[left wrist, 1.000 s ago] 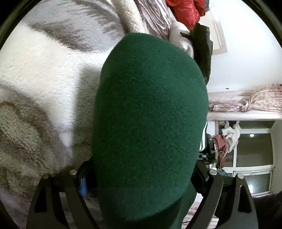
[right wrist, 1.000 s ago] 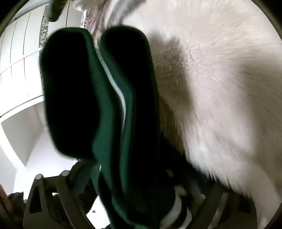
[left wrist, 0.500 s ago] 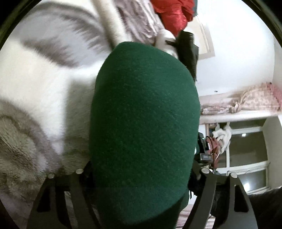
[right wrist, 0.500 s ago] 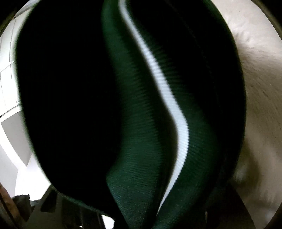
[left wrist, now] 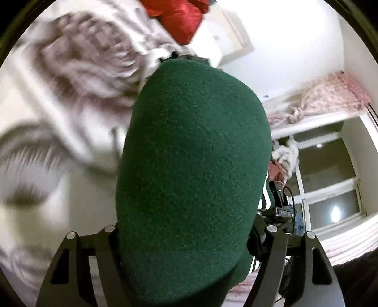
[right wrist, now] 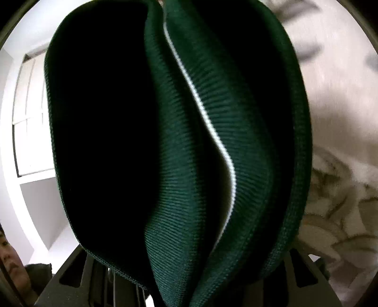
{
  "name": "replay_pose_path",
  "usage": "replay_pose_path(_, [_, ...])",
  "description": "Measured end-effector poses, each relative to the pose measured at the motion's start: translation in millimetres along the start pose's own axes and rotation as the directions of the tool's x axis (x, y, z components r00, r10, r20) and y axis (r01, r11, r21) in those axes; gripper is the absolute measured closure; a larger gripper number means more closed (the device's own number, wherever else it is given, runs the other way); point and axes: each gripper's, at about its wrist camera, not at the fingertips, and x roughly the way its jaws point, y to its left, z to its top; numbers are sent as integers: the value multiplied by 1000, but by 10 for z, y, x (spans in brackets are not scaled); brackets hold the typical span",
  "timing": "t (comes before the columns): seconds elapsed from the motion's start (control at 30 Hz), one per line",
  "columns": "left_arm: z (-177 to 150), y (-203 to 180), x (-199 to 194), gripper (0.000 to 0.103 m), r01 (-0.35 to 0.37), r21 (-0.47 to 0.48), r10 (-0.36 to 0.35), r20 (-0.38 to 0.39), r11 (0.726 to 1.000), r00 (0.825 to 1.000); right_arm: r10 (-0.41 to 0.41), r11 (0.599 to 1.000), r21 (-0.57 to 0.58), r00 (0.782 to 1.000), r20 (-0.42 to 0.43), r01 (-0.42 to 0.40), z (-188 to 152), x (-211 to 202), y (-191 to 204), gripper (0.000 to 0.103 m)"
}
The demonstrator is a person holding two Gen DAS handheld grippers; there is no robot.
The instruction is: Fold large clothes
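Note:
A dark green garment (left wrist: 193, 170) fills the middle of the left wrist view, bulging up between the black fingers (left wrist: 70, 269) of my left gripper (left wrist: 189, 271), which is shut on it. In the right wrist view the same green garment (right wrist: 184, 165) shows its ribbed hem with a thin white stripe (right wrist: 212, 132). It hangs over my right gripper (right wrist: 184, 278), which is shut on it; the fingertips are hidden by the cloth. Both grippers hold the garment up above the fluffy white and grey blanket (left wrist: 59, 106).
The blanket also shows at the right of the right wrist view (right wrist: 342, 165). A red cloth (left wrist: 179, 16) lies at the far end. A shelf with pink bedding (left wrist: 326, 99) and a window (left wrist: 330, 189) are at the right. A person's face (right wrist: 9, 259) is at the lower left.
Both grippers have lifted and tilted with the garment. The left view swung toward the wall and window. The hem has come closer and fills the right view.

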Motion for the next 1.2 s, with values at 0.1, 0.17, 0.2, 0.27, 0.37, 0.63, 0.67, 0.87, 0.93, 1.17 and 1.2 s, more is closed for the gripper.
replay_pose_path(0.1, [451,-351,31,32,25,51,-24,-22,998,999,-3,1000,-10,997,71,4,84,-263,338,62])
replay_pose_path(0.17, [719,-554,65,32,41,77,-39,-31,996,999,-5,1000,-25,993,120,8,218,-486,625,62])
replay_pose_path(0.2, [881,-666,83,32,50,92,-47,-35,994,998,-5,999,-34,990,138,10,291,-577,741,62])
replay_pose_path(0.27, [1292,-949,173,32,65,124,-60,-41,990,997,-5,999,-48,985,170,14,463,-751,954,62])
replay_pose_path(0.37, [1756,-1139,251,32,74,157,-67,-51,985,996,-5,998,-59,978,208,17,853,-999,1230,62])
replay_pose_path(0.63, [2983,-645,1110,31,18,97,-6,-124,995,992,-83,996,-16,975,205,88,2249,-1025,1100,62])
replay_pose_path(0.67, [3053,-508,1244,31,1,87,11,-144,996,990,-107,994,3,975,197,108,2413,-943,963,62])
replay_pose_path(0.87, [3246,522,1928,31,-83,-10,78,-238,997,968,-179,980,105,976,121,166,2967,-403,-38,57])
replay_pose_path(0.93, [3281,662,1979,30,-50,-23,43,-247,998,968,-132,988,102,982,134,119,2985,-346,-212,52])
replay_pose_path(1.17, [3277,485,1982,27,-50,44,61,-289,998,955,-179,980,122,967,182,159,2613,-544,-312,43])
replay_pose_path(1.2, [3321,403,1926,27,-57,47,68,-287,997,955,-217,973,122,955,204,195,2514,-621,-284,40])
